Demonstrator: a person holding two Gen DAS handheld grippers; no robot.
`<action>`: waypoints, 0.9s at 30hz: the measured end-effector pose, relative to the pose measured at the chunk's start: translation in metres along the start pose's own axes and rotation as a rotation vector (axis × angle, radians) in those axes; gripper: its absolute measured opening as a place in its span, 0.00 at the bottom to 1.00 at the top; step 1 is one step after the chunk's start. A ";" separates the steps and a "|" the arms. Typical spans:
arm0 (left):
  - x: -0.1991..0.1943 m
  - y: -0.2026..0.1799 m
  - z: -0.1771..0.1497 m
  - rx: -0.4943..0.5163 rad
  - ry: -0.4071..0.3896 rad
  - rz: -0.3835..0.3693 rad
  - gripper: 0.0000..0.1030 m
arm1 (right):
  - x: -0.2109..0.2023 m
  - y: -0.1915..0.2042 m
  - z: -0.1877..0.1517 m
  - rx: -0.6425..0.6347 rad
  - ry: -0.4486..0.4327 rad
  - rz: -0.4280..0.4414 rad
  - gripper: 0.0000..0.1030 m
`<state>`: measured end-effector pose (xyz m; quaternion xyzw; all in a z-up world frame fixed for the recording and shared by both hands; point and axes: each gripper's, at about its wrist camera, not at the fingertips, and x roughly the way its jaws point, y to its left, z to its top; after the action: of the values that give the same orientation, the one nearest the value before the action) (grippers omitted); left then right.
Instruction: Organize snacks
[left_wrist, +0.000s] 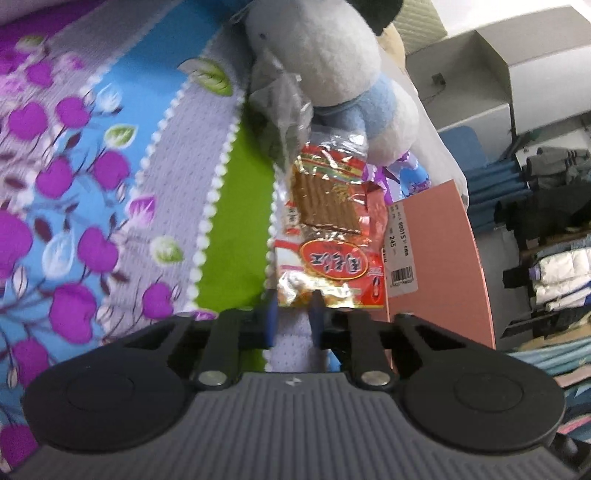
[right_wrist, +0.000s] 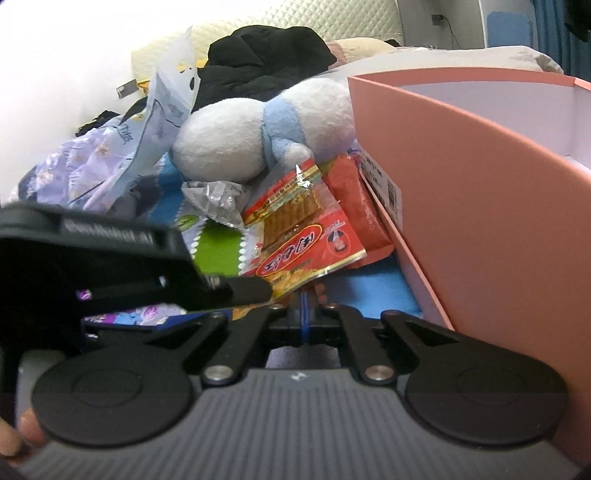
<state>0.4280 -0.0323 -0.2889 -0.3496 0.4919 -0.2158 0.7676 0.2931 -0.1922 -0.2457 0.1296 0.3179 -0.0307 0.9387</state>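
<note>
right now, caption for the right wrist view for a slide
Right gripper shut at the edge of a red snack pack beside a pink box, plush toy behind.

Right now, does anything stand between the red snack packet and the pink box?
Only a second red packet, wedged against the pink box's wall. The plush toy crowds the red snack packet's far end.

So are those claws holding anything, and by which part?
Cannot tell. The left gripper straddles the near edge of the red snack packet; the right gripper is shut right at that edge.
</note>
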 end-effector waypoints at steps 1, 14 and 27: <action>-0.001 0.004 -0.002 -0.018 -0.008 -0.010 0.10 | -0.002 0.000 -0.001 -0.001 0.000 -0.002 0.03; -0.068 0.010 -0.012 -0.037 -0.186 -0.046 0.02 | -0.015 0.003 0.000 -0.029 -0.010 0.011 0.07; -0.143 0.056 -0.031 -0.029 -0.264 0.062 0.00 | -0.023 0.014 -0.010 -0.091 -0.013 -0.016 0.62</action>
<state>0.3383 0.0915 -0.2528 -0.3706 0.4004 -0.1369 0.8268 0.2711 -0.1765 -0.2361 0.0840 0.3140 -0.0242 0.9454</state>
